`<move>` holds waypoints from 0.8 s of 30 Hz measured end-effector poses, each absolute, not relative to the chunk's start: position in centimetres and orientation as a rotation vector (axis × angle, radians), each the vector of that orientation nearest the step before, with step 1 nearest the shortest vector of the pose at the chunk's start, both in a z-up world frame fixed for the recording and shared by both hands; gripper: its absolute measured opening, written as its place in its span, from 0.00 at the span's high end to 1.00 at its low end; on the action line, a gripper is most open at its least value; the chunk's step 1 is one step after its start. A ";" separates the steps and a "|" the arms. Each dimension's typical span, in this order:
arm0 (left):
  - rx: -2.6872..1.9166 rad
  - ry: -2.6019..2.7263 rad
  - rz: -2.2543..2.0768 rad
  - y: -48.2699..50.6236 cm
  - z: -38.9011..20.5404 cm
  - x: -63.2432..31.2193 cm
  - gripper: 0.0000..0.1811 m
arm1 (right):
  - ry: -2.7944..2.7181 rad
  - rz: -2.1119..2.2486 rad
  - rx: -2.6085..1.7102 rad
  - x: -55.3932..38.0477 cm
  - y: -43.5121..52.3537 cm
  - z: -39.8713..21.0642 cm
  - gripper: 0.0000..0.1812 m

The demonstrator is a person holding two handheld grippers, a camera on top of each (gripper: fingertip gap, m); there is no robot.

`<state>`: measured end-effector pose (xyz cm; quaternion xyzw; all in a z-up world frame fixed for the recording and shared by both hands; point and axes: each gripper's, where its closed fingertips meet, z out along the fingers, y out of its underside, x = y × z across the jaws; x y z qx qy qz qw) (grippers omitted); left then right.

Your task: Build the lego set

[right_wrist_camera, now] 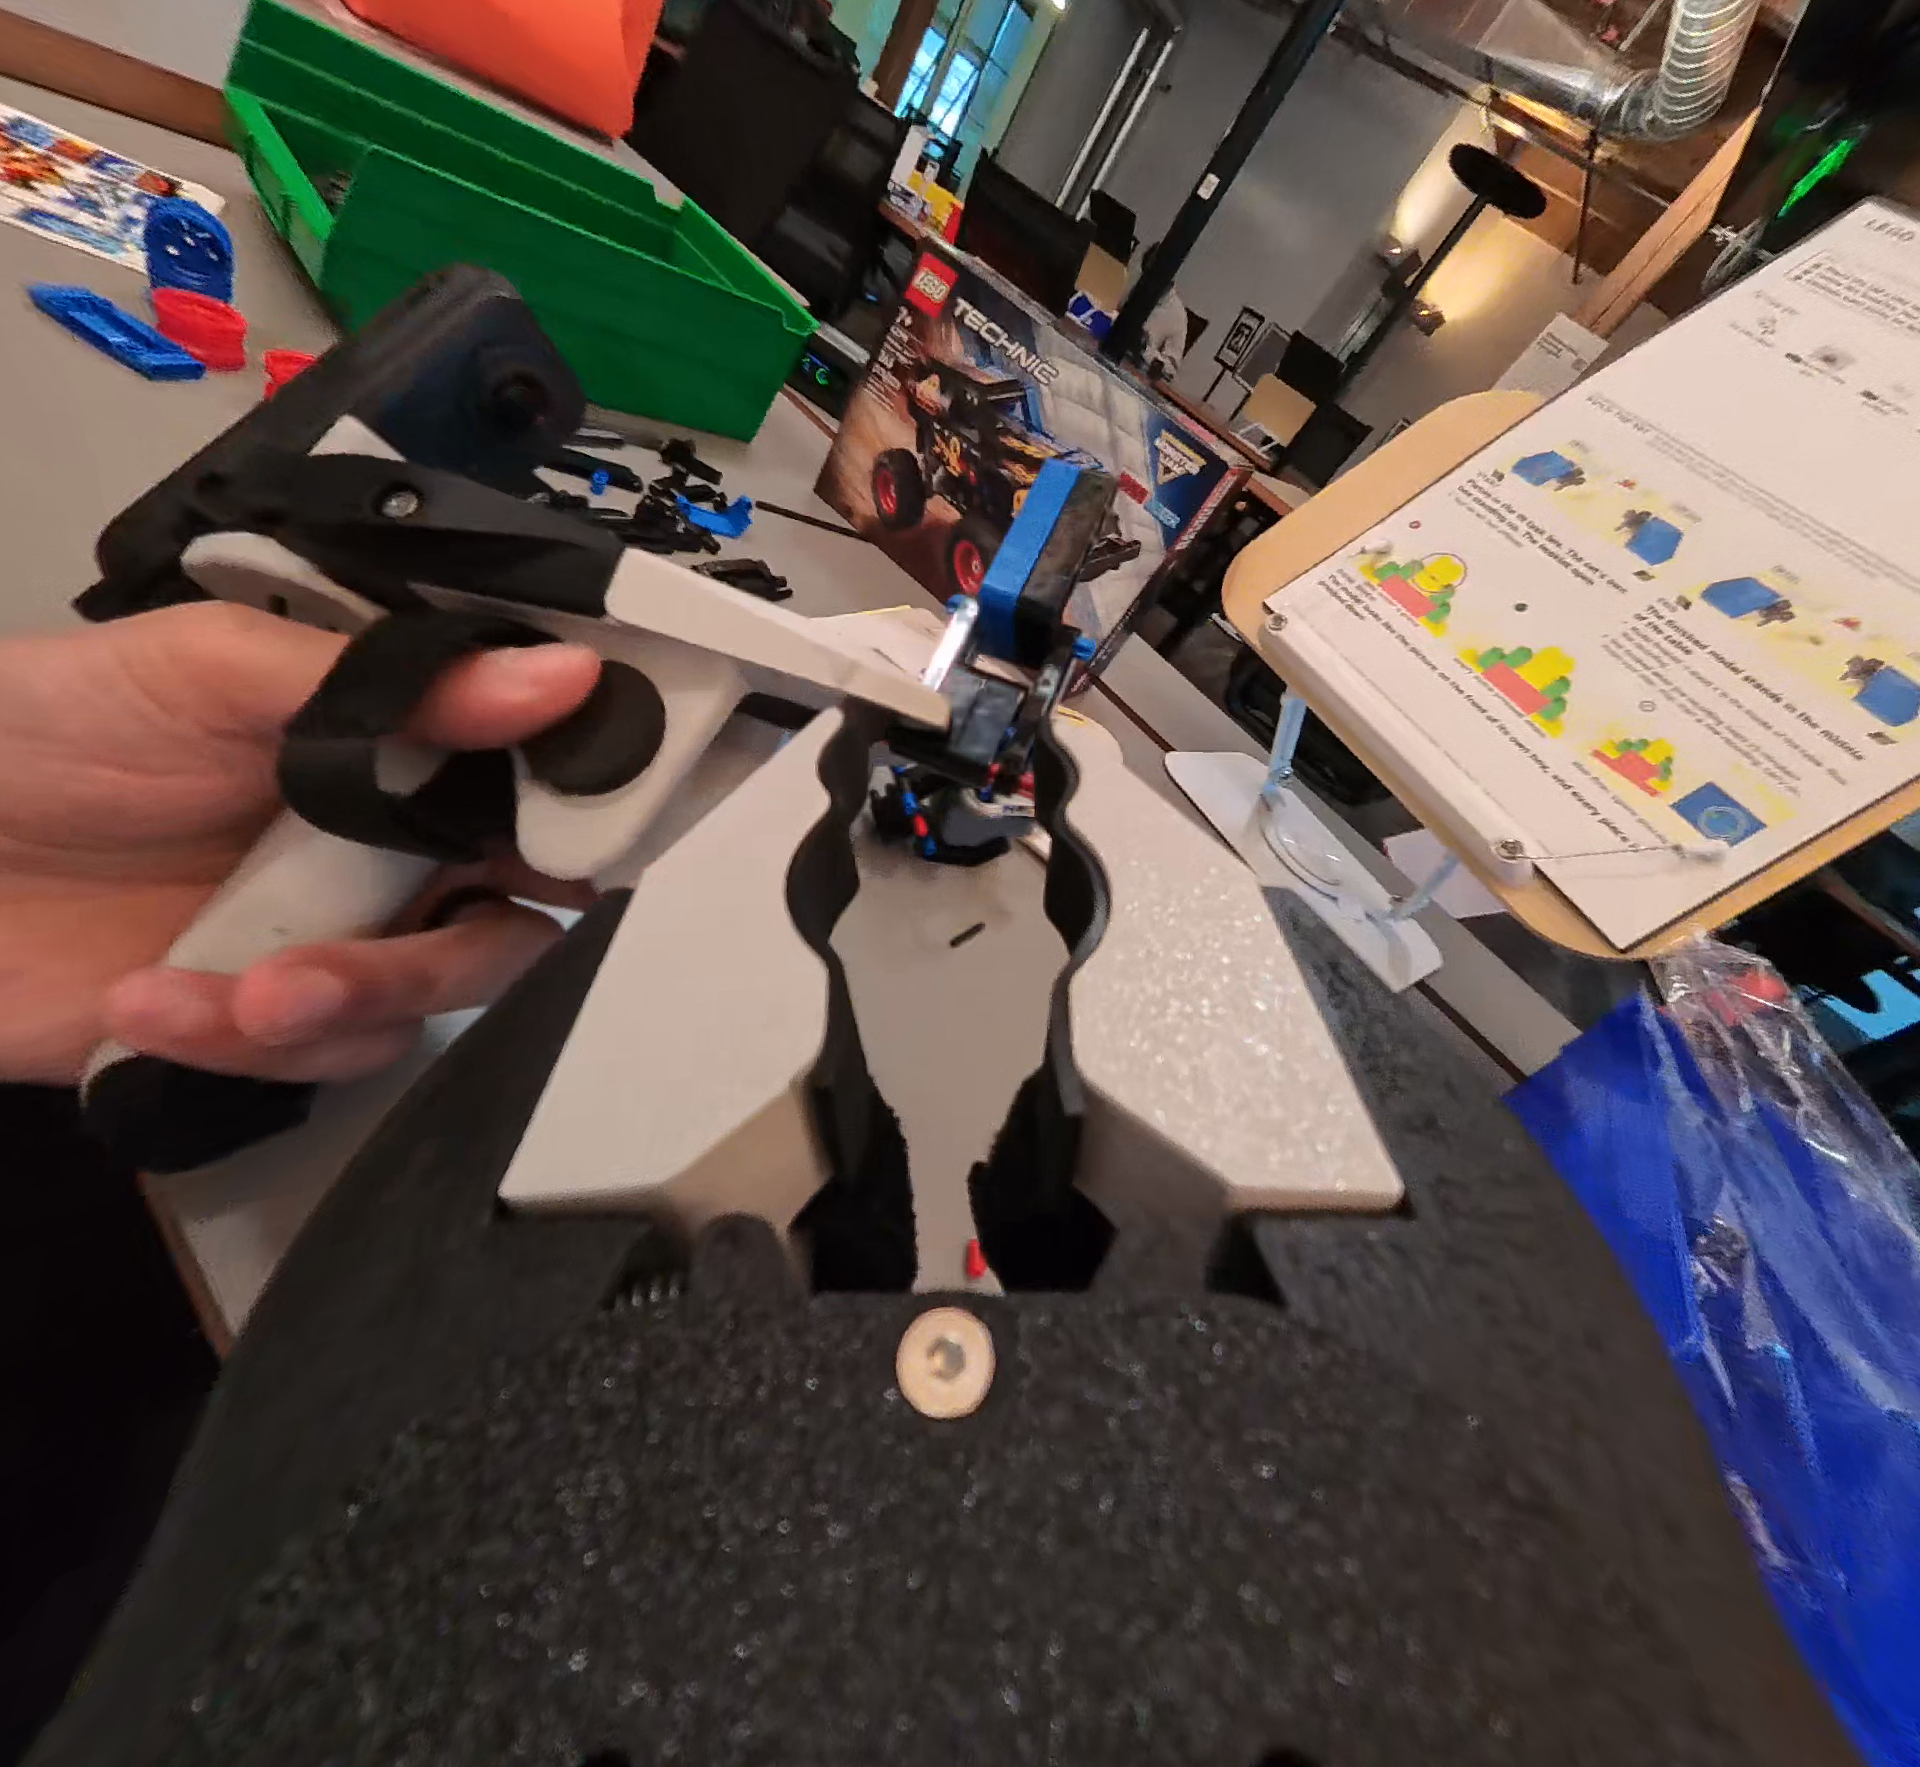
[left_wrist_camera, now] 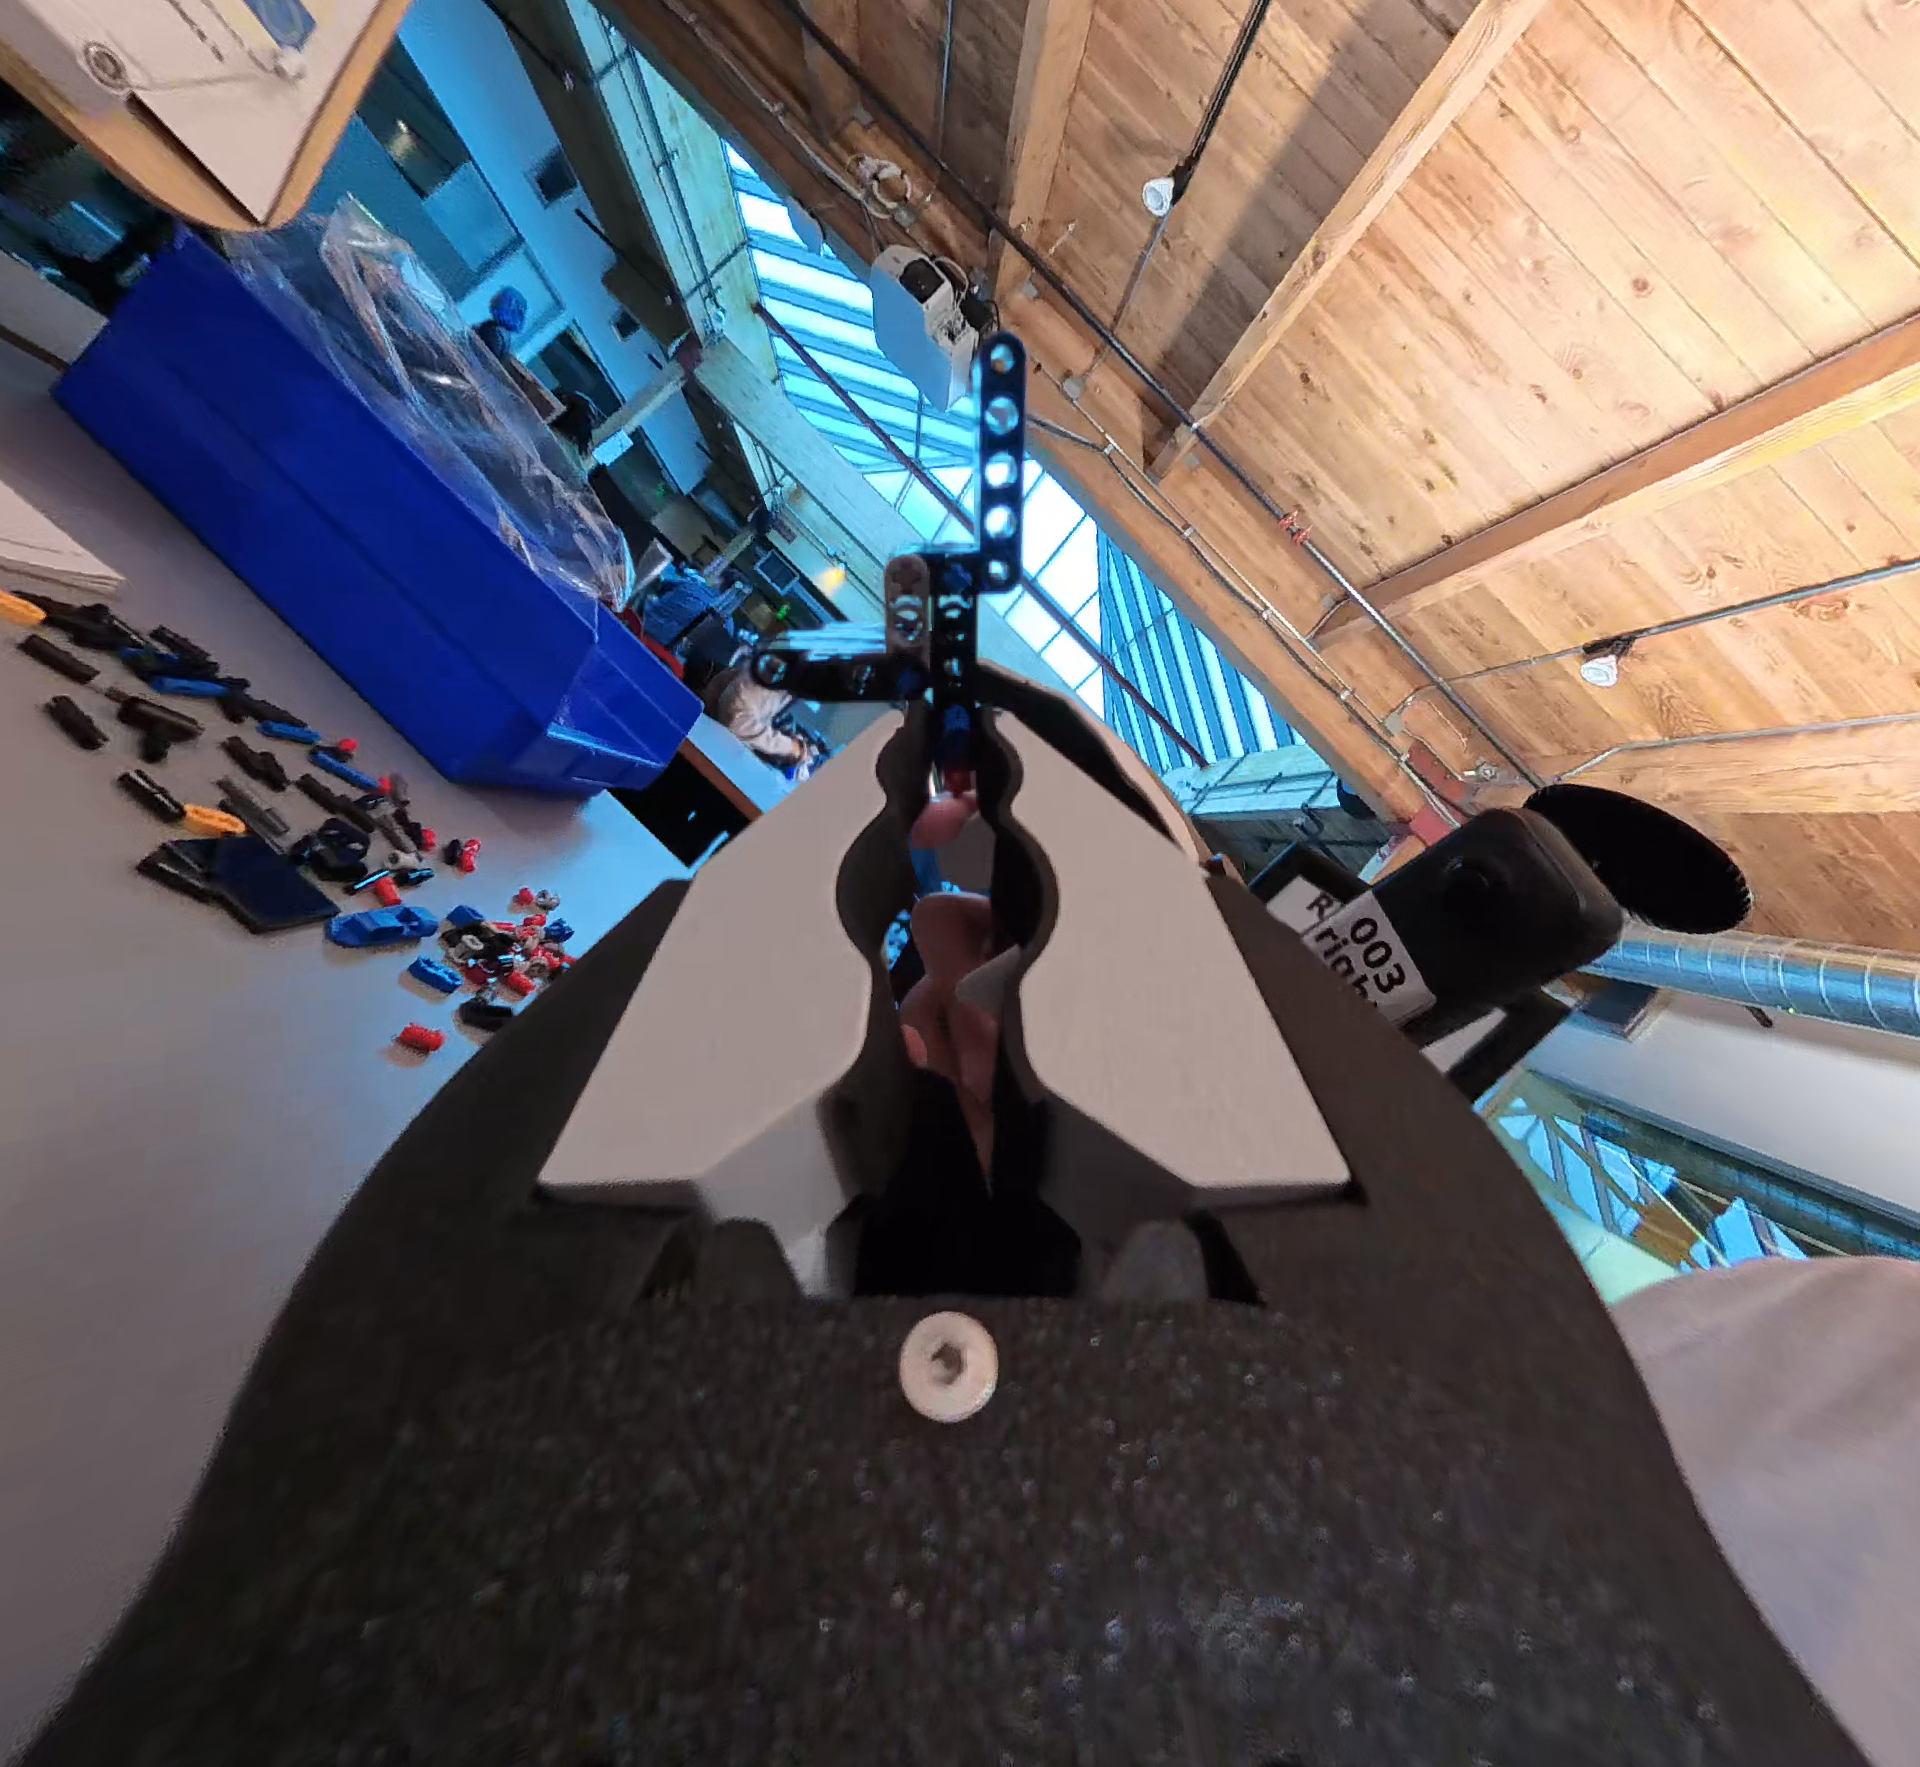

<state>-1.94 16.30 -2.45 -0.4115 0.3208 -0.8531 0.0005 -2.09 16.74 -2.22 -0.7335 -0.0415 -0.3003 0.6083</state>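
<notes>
Left gripper: matt pale plastic jaws, black grainy foam-like body, shiny metal screw.
Lego assembly: glossy black and blue plastic.
Ceiling: rough knotty wood planks.
Blue bin: smooth plastic, crinkled clear film inside.
Counter: smooth matt grey.
Lego box: glossy printed cardboard.
Green bin: smooth plastic.

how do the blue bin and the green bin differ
The blue bin holds a crumpled clear plastic bag that spills over its rim; the green bin shows no such bag, and its inside is mostly hidden. They differ in colour, and loose parts lie in front of each: mostly black, blue and red small pieces. Both are plastic trays with stepped sides, sitting on the grey table.
</notes>
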 end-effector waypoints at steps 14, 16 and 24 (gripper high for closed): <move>-0.908 1.135 -2.738 14.5 -0.7 -4.7 0.97 | 0.074 0.233 -1.482 -3.7 14.8 0.4 0.97; -0.910 1.167 -2.729 14.4 -0.8 -4.7 0.97 | 0.075 0.335 -1.456 -3.8 14.7 0.4 0.98; -0.618 1.713 -2.016 17.8 -3.4 -5.6 0.86 | -0.063 0.639 -1.527 -2.4 13.8 -0.9 0.99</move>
